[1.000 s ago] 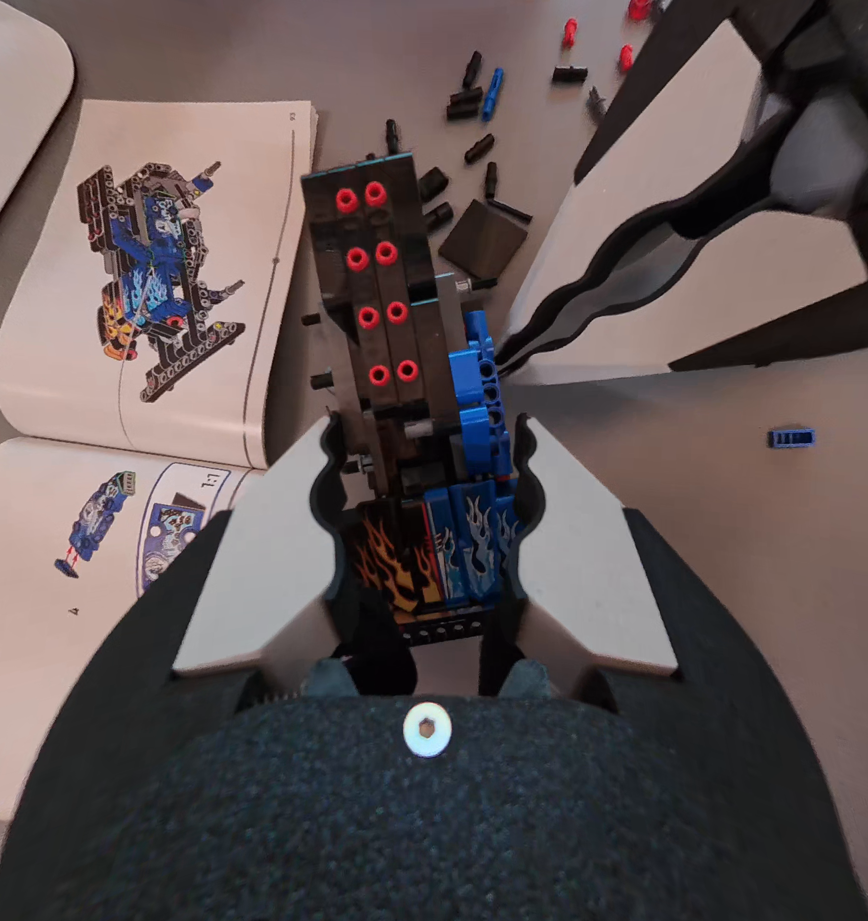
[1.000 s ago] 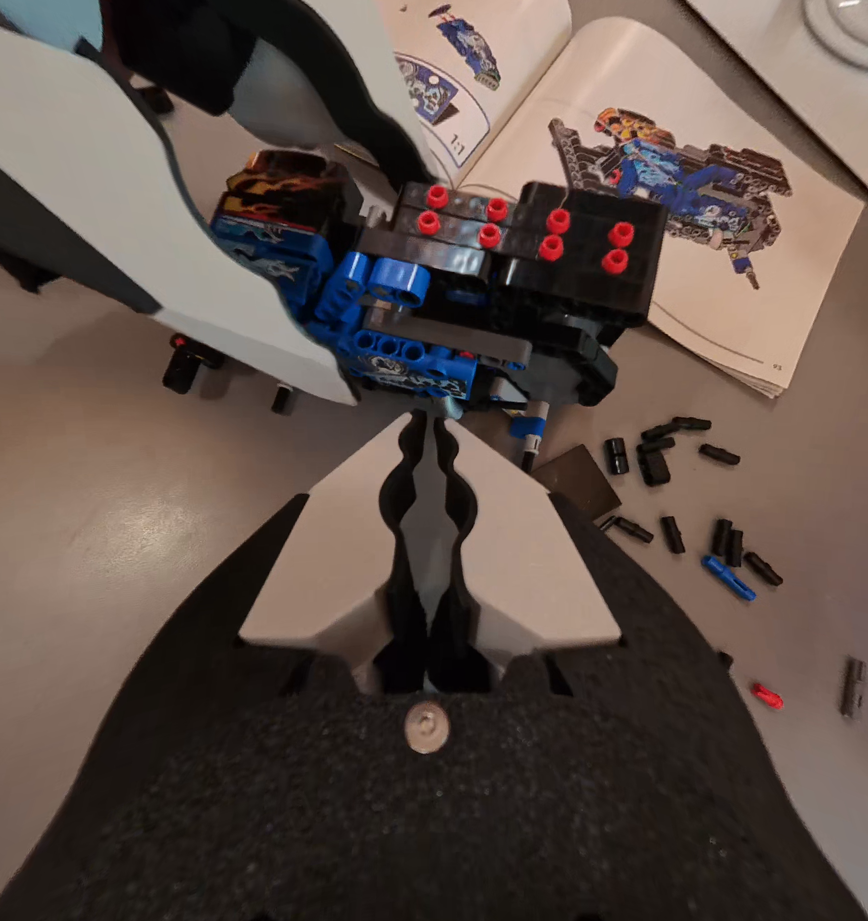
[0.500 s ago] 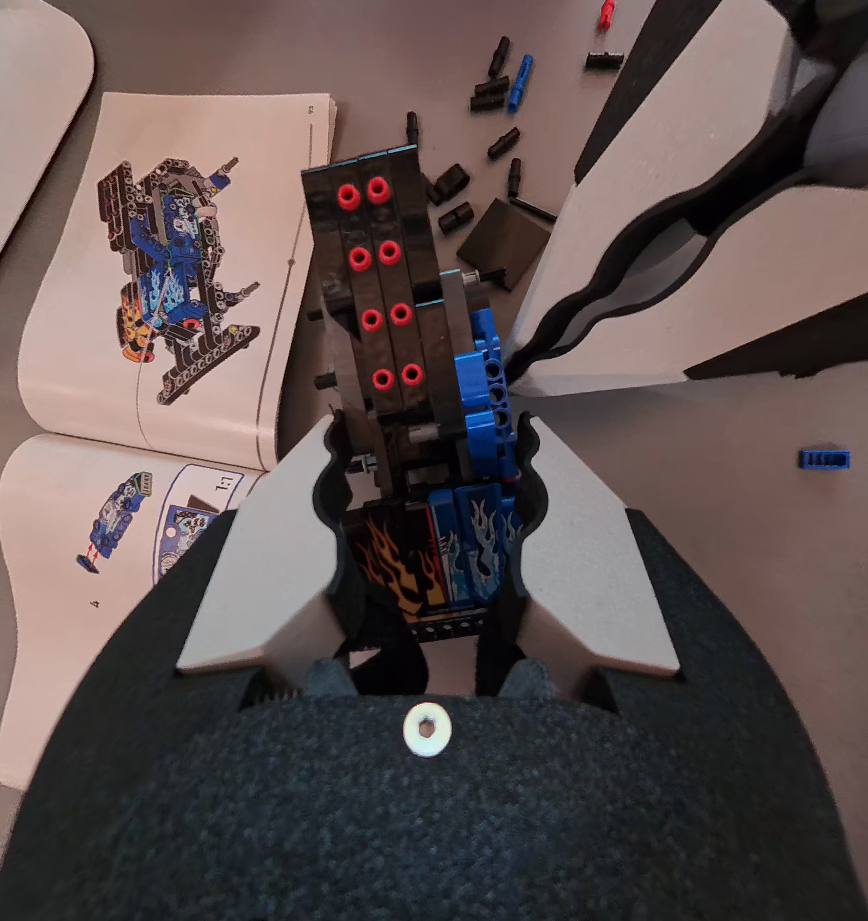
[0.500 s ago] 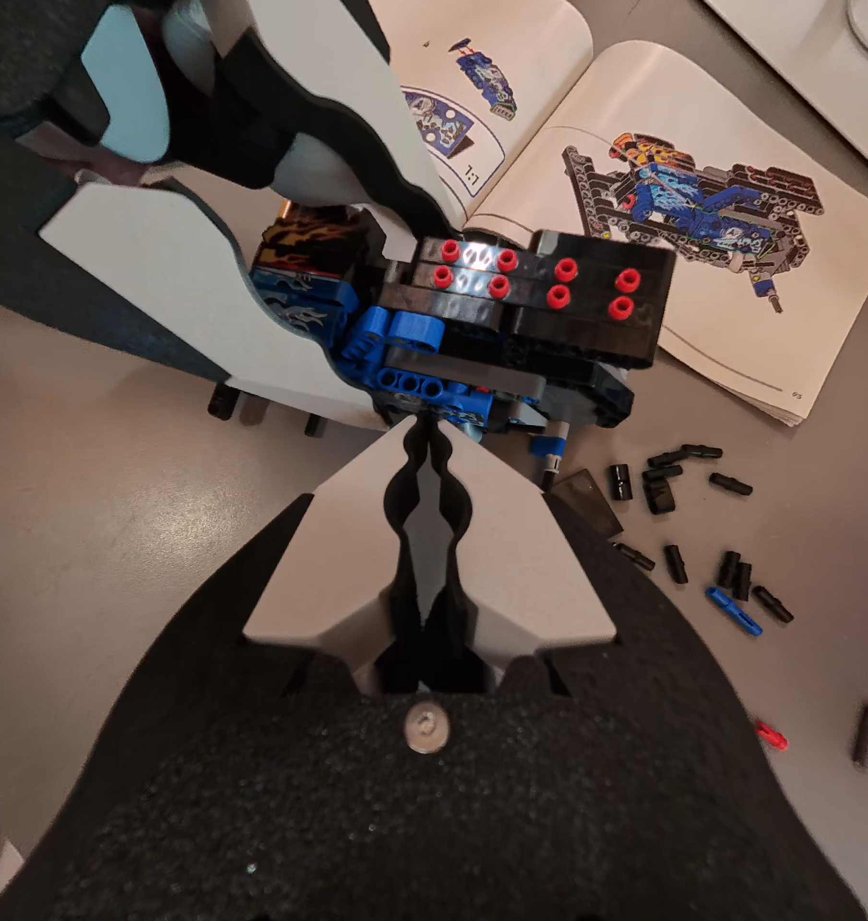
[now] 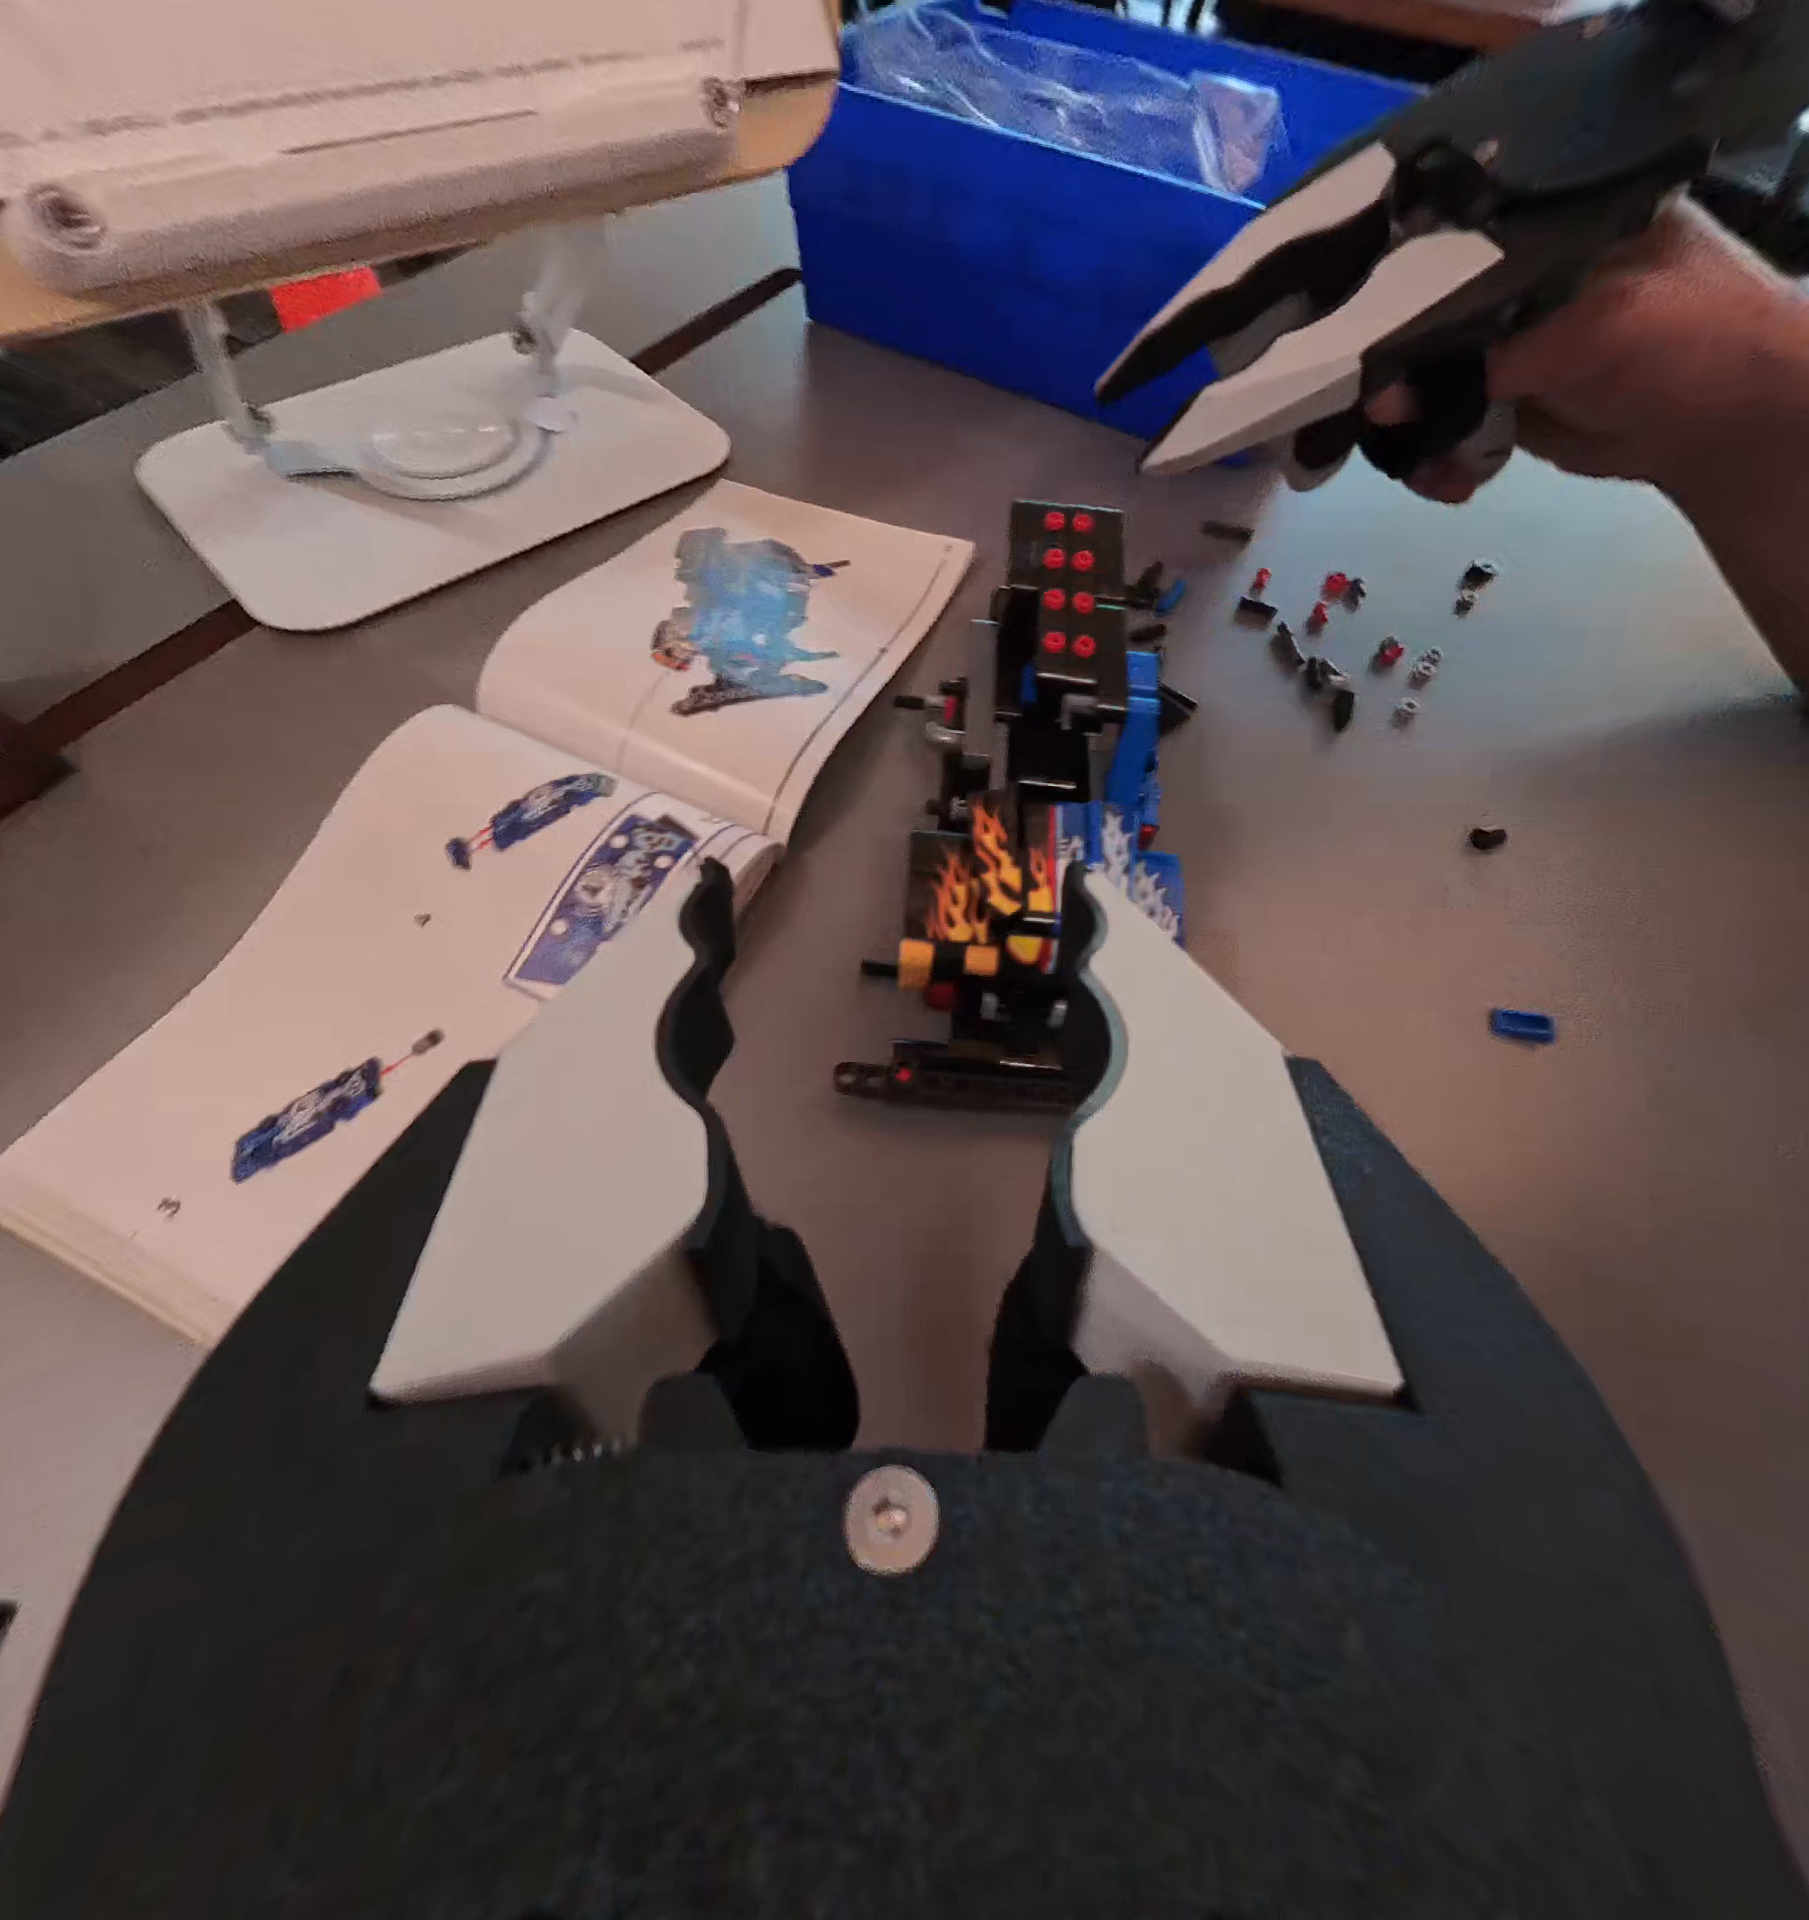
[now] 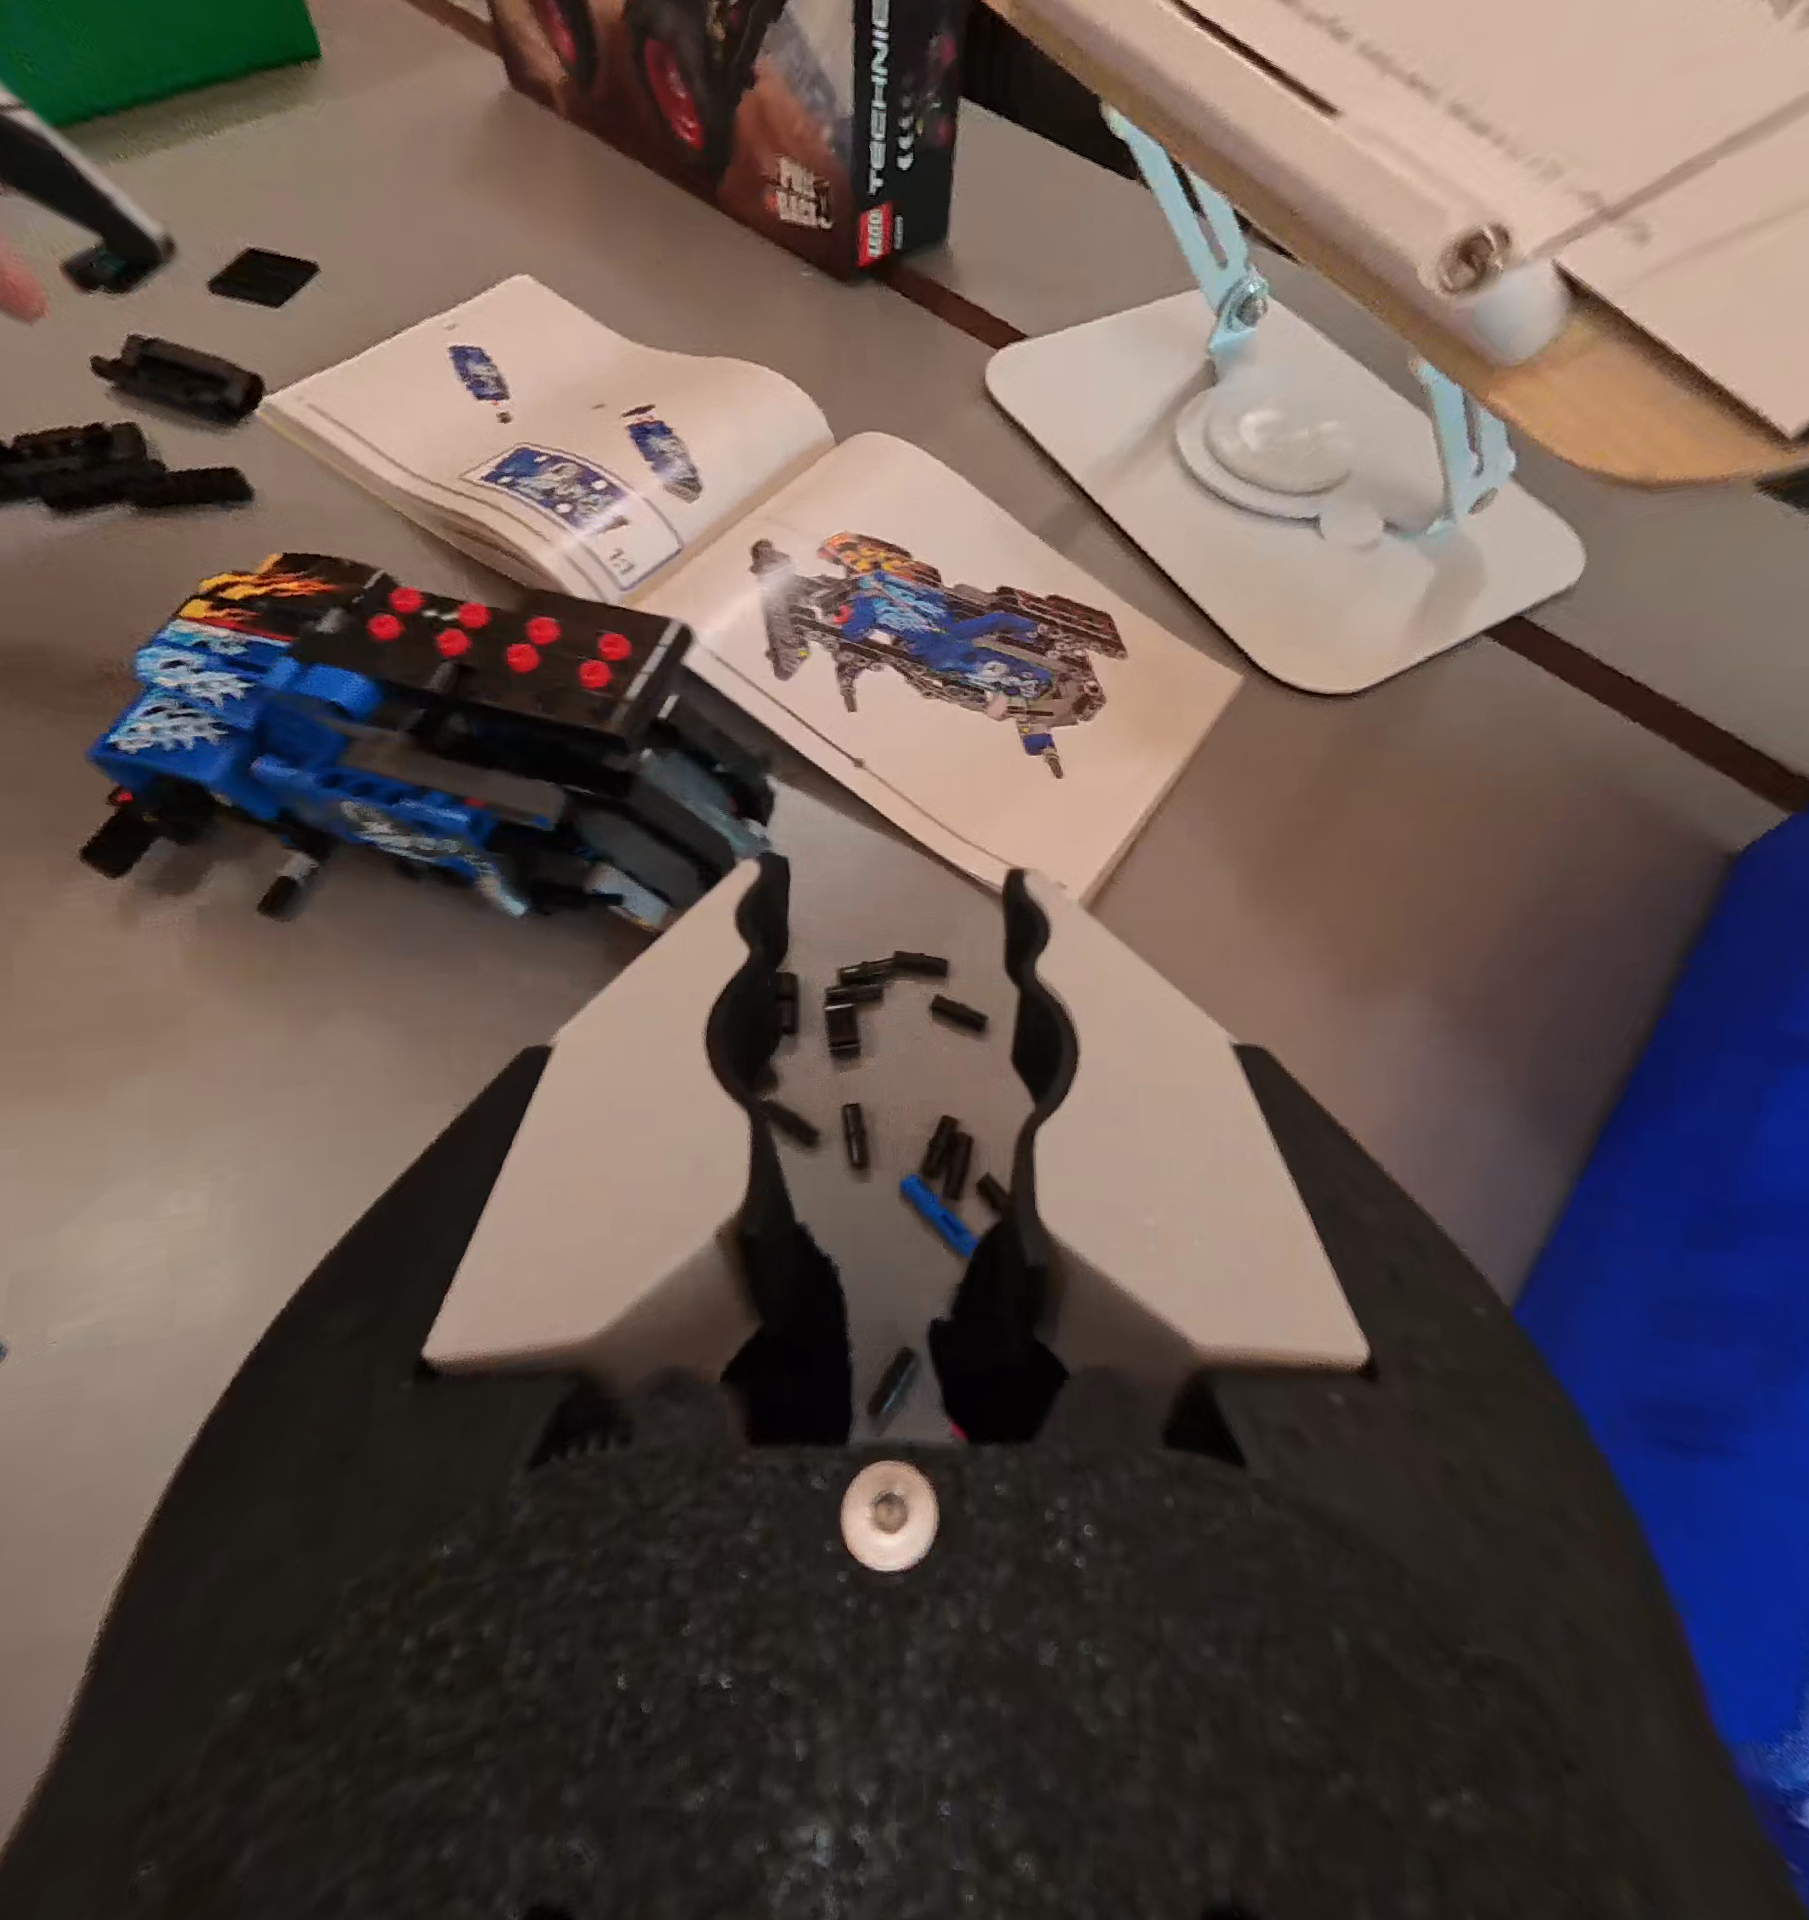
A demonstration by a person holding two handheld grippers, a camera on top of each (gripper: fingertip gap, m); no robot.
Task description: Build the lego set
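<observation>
The partly built lego truck, black and blue with flame stickers and red pins on top, lies on the grey table. It also shows in the right wrist view, to the left of my right gripper. My left gripper is open and empty, with its fingertips on either side of the truck's flame end and not touching it. My right gripper is open and empty above several loose black pins and a blue pin. In the left wrist view it hangs raised at the far right.
The open instruction booklet lies left of the truck. Small loose parts lie to its right, with a blue brick nearer. A blue bin and a white stand sit behind. The lego box stands at the back. Across from one pair of fingers to the other is roughly 20 centimetres. My left tips are about 25 centimetres from the blue pin, my right tips only 9 centimetres. It turns up in the left wrist view as well.
My left gripper has let go of the truck, opened and pulled back. The truck now lies on the table. My right gripper has opened and moved up and away from it.
</observation>
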